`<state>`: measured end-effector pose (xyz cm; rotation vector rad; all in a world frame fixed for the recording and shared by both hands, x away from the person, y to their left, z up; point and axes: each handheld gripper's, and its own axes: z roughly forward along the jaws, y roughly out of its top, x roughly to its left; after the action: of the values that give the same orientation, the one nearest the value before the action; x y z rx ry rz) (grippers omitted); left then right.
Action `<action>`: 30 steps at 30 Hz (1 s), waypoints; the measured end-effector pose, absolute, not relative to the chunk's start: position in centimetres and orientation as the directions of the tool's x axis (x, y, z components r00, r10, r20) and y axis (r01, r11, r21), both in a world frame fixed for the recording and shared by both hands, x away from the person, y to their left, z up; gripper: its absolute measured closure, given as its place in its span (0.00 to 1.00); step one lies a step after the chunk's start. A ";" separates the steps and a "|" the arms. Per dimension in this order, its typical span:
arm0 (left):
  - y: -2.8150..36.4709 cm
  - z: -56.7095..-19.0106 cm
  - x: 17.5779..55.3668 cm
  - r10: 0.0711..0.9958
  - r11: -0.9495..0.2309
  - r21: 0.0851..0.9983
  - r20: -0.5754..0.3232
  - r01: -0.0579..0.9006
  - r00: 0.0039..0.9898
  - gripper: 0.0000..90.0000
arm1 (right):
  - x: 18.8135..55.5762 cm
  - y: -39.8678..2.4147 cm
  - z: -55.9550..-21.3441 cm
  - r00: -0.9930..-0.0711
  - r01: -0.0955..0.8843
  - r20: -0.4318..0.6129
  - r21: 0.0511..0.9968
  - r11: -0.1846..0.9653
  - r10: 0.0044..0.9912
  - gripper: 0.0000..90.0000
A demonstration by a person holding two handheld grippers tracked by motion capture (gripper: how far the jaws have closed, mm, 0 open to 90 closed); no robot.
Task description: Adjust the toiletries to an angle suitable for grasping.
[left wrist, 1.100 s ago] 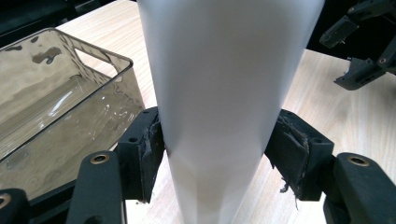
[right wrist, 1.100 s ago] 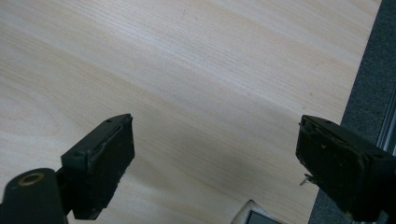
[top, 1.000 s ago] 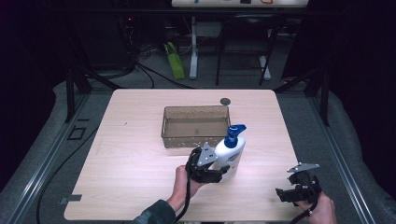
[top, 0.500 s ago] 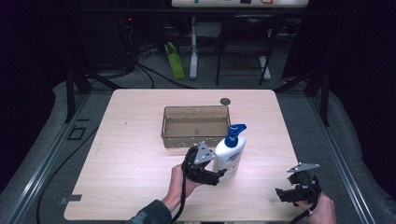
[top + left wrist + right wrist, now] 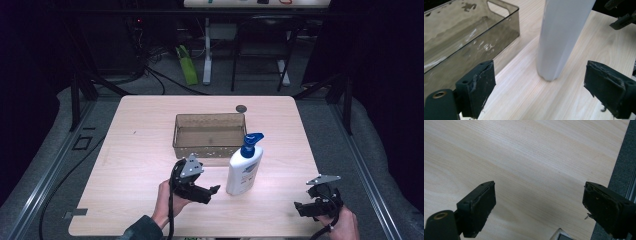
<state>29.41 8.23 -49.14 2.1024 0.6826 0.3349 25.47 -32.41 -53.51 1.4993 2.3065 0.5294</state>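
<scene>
We've got the left gripper point(image 5: 212, 191) just beside the white pump bottle point(image 5: 244, 167), its jaws having just been opening and now wide w/ nothing btwn them, so the bottle stands upright on its own on the table point(image 5: 130, 165), right in front of the clear tray point(image 5: 210, 135) — prob. set there to go in next. Right gripper point(image 5: 305, 208) sits well apart near the table edge, jaws wide, empty. Bottle's label has blue print, too small to read.
</scene>
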 end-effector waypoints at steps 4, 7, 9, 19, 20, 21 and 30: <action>9.9 -49.0 29.1 0.602 -0.462 0.810 -0.013 0.361 0.798 0.08 | 25.4 -32.3 -53.5 -0.387 0.791 -0.076 0.484 0.374 0.919 0.12; 11.1 -49.0 28.9 0.617 -0.460 0.803 -0.016 0.378 0.787 0.05 | 25.4 -32.2 -53.5 -0.388 0.790 -0.079 0.484 0.375 0.918 0.12; 12.0 -48.9 28.7 0.630 -0.459 0.801 -0.011 0.384 0.776 0.03 | 25.4 -32.2 -53.5 -0.389 0.789 -0.078 0.486 0.376 0.918 0.12; 16.7 -49.1 28.2 0.687 -0.450 0.779 -0.011 0.437 0.726 0.00 | 25.5 -32.2 -53.5 -0.394 0.788 -0.083 0.482 0.383 0.915 0.12; 17.1 -49.1 28.2 0.692 -0.448 0.778 -0.010 0.440 0.721 0.00 | 25.5 -32.2 -53.5 -0.393 0.788 -0.082 0.483 0.382 0.916 0.12; 17.8 -49.2 28.1 0.702 -0.444 0.777 -0.009 0.447 0.712 0.00 | 25.5 -32.2 -53.5 -0.390 0.790 -0.081 0.483 0.378 0.917 0.12; 21.6 -49.3 27.7 0.755 -0.415 0.770 -0.005 0.484 0.656 0.00 | 25.4 -32.1 -53.5 -0.393 0.787 -0.082 0.486 0.381 0.916 0.11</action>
<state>27.72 21.59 -49.34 2.0935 0.9578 0.4435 25.40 -32.06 -53.45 1.4857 2.3081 0.5341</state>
